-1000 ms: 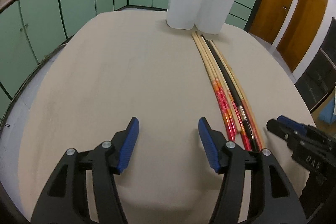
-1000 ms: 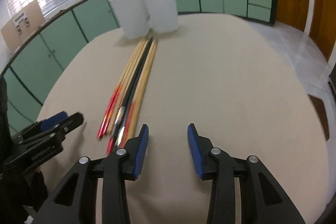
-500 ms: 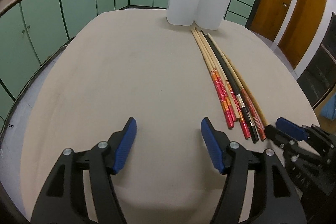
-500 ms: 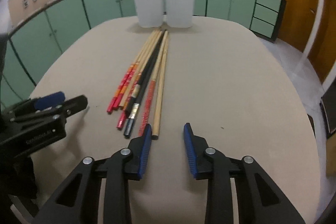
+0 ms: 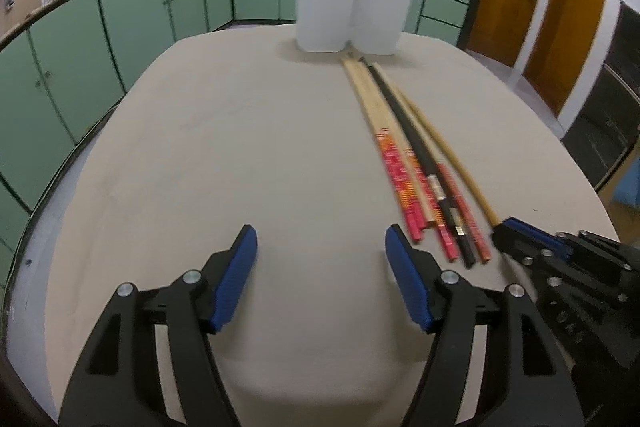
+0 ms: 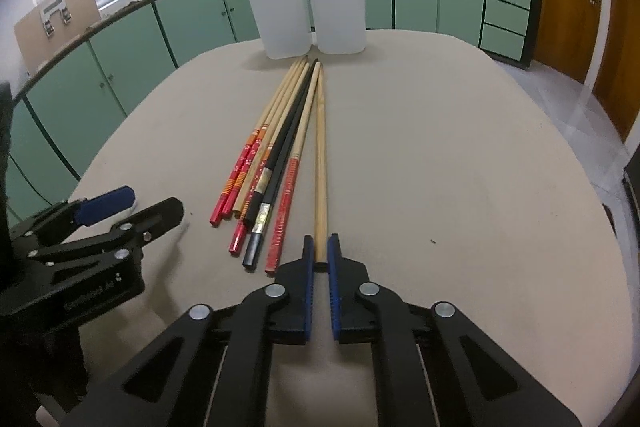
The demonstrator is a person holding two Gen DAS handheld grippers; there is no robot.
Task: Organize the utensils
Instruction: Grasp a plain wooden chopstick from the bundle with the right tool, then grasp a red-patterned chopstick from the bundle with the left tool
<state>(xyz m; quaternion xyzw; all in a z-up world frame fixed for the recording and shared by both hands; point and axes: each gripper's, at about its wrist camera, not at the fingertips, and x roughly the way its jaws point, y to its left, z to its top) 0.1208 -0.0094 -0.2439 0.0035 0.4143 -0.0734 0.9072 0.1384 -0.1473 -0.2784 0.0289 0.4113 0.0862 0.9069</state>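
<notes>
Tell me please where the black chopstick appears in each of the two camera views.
Left wrist view: black chopstick, right of centre, inside the bundle.
Right wrist view: left of centre, left of the plain chopstick.
Shared landmark: the two white containers at the far tips.

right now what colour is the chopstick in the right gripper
Plain light wood, no painted band, unlike its neighbours. The chopstick in the right gripper shows best in the right wrist view.

Table (image 5: 200, 155) left of chopsticks (image 6: 276, 155) bare; two white containers (image 6: 308, 11) block far end.
</notes>
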